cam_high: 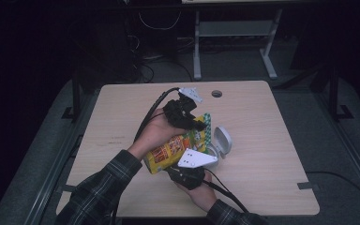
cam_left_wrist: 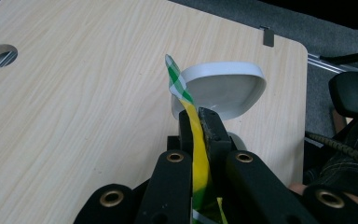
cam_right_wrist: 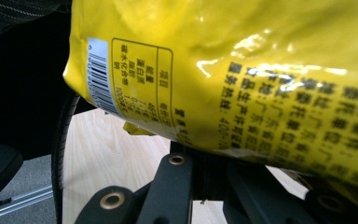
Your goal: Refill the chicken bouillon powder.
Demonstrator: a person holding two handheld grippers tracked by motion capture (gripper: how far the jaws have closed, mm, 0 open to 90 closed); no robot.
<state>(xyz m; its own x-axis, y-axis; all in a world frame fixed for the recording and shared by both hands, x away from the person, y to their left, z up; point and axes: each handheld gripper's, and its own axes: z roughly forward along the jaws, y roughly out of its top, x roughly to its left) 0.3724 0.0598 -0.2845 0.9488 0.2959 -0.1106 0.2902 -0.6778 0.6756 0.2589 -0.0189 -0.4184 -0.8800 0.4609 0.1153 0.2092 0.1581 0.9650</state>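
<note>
Left gripper [cam_left_wrist: 199, 122] clamped on yellow snack bag [cam_high: 176, 149] edge; right gripper [cam_high: 187, 176] closed, seemingly gripping bag's underside, above table [cam_high: 272, 140] middle, beside white container [cam_high: 222, 140].

The yellow snack bag [cam_right_wrist: 242, 79] hides the right claw's tips and runs past the frame's edges.

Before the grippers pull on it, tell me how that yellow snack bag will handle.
The yellow snack bag is probably floppy: its sealed edge bends where the left gripper pinches it. Its glossy film looks slippery. Puffed and creased, it seems light and easily crushed.
</note>
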